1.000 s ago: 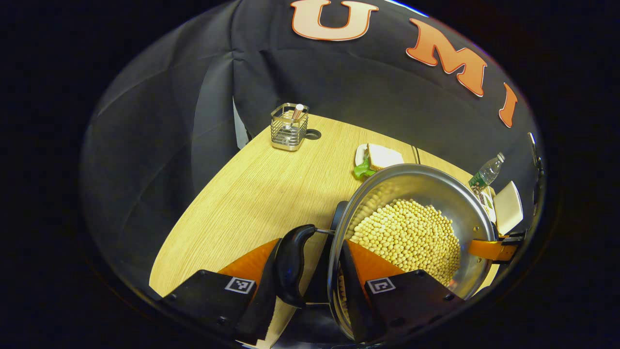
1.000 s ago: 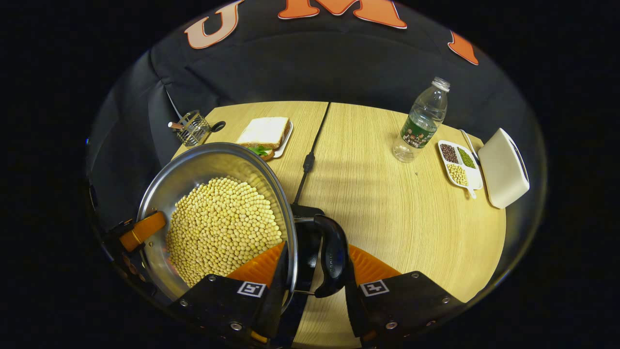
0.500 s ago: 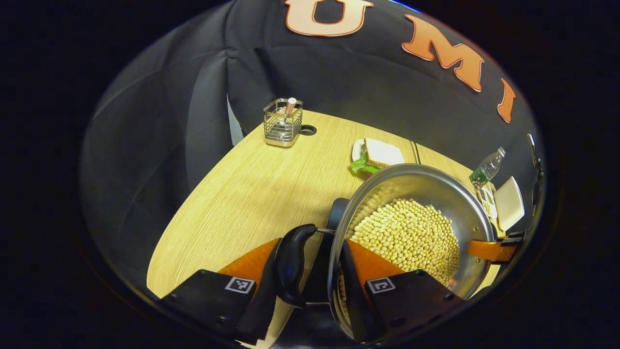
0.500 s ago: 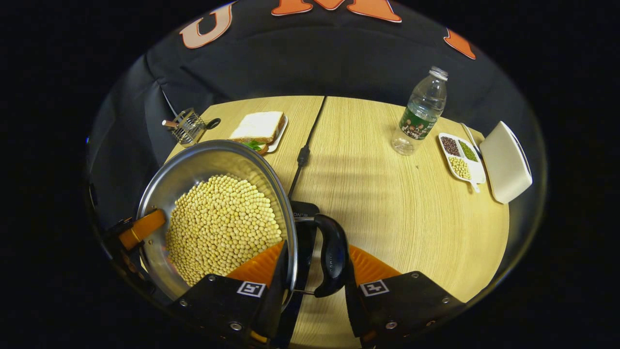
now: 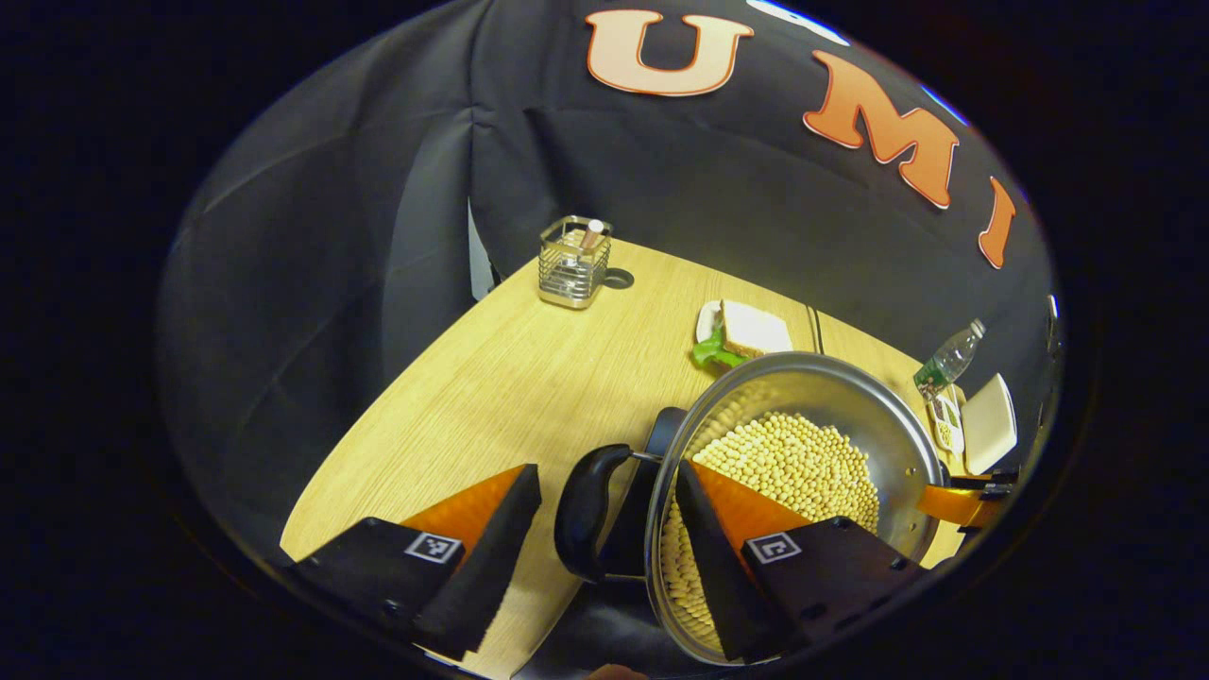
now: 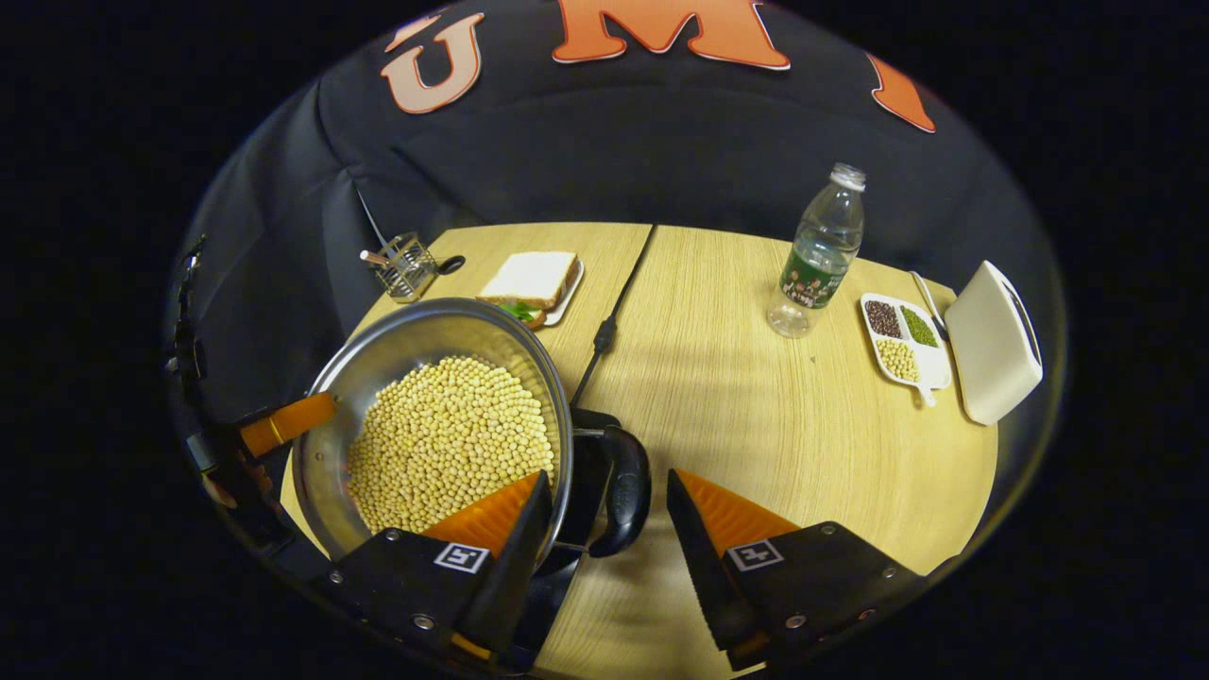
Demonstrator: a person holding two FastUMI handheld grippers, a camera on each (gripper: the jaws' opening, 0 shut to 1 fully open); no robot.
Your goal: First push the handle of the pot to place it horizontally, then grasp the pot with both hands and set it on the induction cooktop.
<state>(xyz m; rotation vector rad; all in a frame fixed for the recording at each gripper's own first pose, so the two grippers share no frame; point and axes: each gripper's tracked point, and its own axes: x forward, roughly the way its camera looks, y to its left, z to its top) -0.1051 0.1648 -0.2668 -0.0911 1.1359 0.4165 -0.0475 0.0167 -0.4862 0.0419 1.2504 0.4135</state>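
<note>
A steel pot point(image 5: 850, 397) full of yellow beans point(image 5: 803, 463) rests on the black induction cooktop point(image 5: 666, 425). My left gripper point(image 5: 604, 472) is open and straddles the pot's black side handle point(image 5: 581, 510), touching nothing; one finger hangs inside the rim over the beans, the other stands clear outside. In the right gripper view the same pot point(image 6: 406, 349) sits on the cooktop point(image 6: 593, 422). My right gripper point(image 6: 607, 479) is open around the opposite handle point(image 6: 628, 482), with a gap on the outer side. The other gripper's finger point(image 6: 283, 425) shows at the pot's far rim.
A wire utensil holder point(image 5: 573, 263) stands at the table's far corner, and a sandwich on a plate point(image 6: 531, 280) lies behind the pot. The cooktop's cord point(image 6: 604, 326) runs back. A water bottle point(image 6: 820, 253), a divided bean dish point(image 6: 902, 340) and a white box point(image 6: 992, 340) stand right.
Both grippers were shut on the pot's handles and have now opened, letting them go. The pot has settled slightly lower and farther from both cameras.
</note>
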